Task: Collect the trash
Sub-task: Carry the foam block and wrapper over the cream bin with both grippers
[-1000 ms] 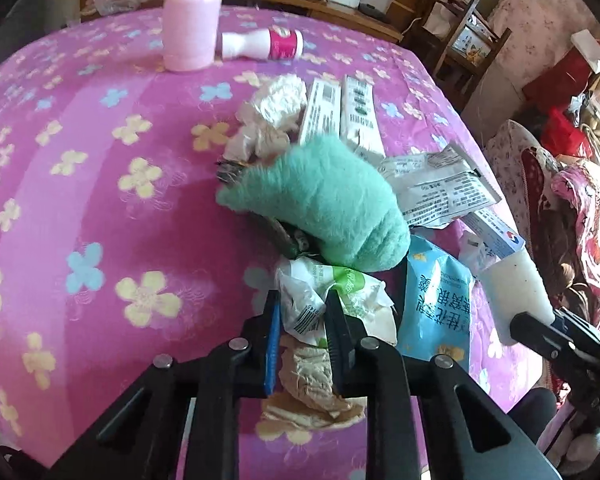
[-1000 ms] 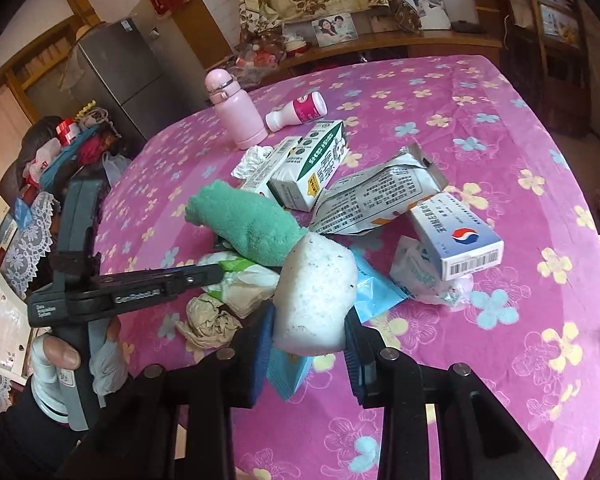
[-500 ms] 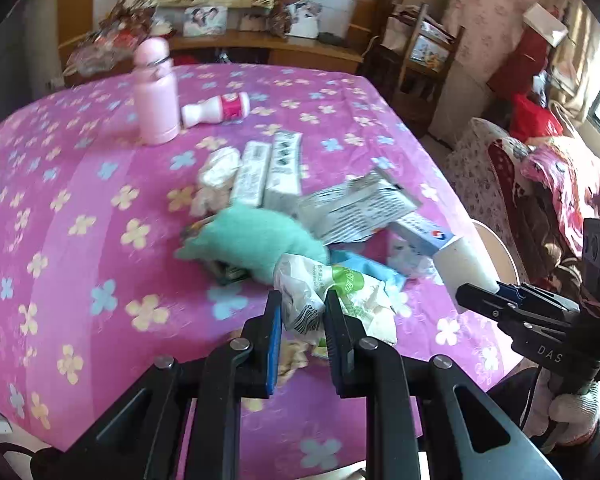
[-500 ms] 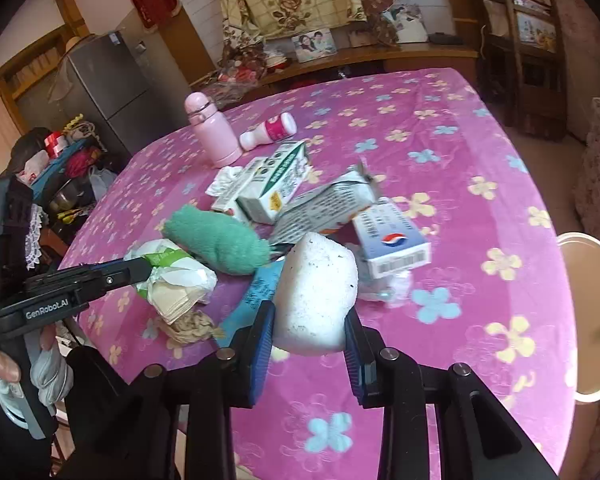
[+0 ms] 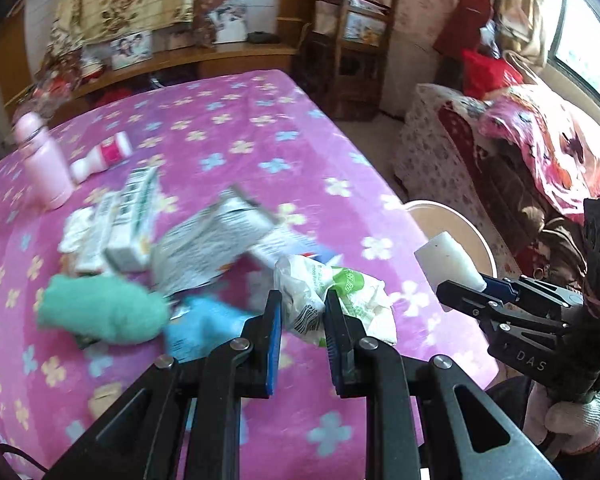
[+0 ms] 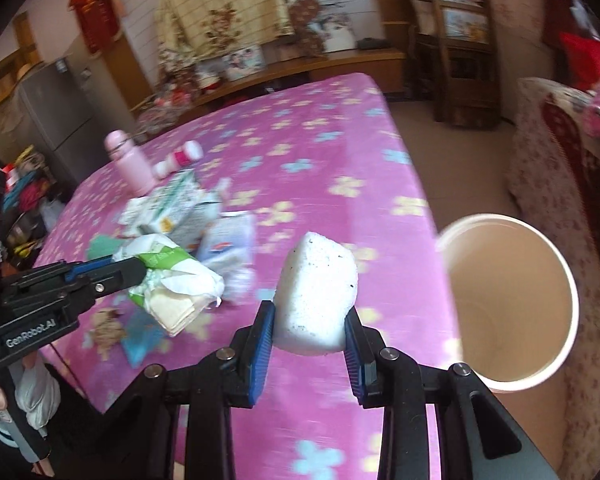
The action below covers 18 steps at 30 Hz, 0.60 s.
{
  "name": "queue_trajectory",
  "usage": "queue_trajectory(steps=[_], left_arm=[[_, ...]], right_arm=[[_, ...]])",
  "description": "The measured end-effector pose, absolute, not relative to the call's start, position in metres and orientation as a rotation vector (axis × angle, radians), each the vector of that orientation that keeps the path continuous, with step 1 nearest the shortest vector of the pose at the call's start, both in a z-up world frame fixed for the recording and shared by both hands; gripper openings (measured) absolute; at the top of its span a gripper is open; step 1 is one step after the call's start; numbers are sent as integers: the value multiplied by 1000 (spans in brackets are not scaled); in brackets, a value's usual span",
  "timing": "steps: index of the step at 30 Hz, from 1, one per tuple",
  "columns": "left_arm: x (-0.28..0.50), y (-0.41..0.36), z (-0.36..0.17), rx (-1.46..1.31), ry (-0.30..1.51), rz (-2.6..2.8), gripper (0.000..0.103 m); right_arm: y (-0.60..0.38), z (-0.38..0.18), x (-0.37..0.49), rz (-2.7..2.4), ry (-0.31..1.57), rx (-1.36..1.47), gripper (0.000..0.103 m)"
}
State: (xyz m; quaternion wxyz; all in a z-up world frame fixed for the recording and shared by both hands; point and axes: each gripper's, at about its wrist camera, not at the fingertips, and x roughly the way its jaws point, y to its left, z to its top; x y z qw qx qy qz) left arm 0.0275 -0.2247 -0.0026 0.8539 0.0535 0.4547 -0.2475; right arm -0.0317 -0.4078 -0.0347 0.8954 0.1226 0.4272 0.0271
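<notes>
My left gripper (image 5: 300,312) is shut on a crumpled white and green wrapper (image 5: 324,296) and holds it above the table; the wrapper also shows in the right wrist view (image 6: 172,276). My right gripper (image 6: 310,332) is shut on a white foam chunk (image 6: 318,296), held above the table's right edge, next to a round beige trash bin (image 6: 512,304). The foam chunk (image 5: 446,262) and bin rim (image 5: 452,216) also show in the left wrist view. More trash lies on the pink flowered tablecloth (image 5: 260,140): cartons (image 5: 212,244), a green cloth (image 5: 100,312), a blue packet (image 5: 204,328).
A pink bottle (image 5: 44,168) stands at the table's far left with a small white and pink bottle (image 5: 104,156) lying beside it. A sofa with flowered covers (image 5: 540,168) stands right of the bin. A wooden shelf (image 6: 456,40) is behind the table.
Both grippers have lifted and swung right with their loads, away from the trash pile. The bin has come fully into the right wrist view, close to the foam chunk.
</notes>
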Motion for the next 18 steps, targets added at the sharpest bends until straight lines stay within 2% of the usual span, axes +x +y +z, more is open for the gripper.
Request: queue_trajectory(steps=[18], left_arm=[[30, -360, -22, 230, 945, -583, 22]], right_arm=[[-549, -79, -51, -189, 940, 380, 35]])
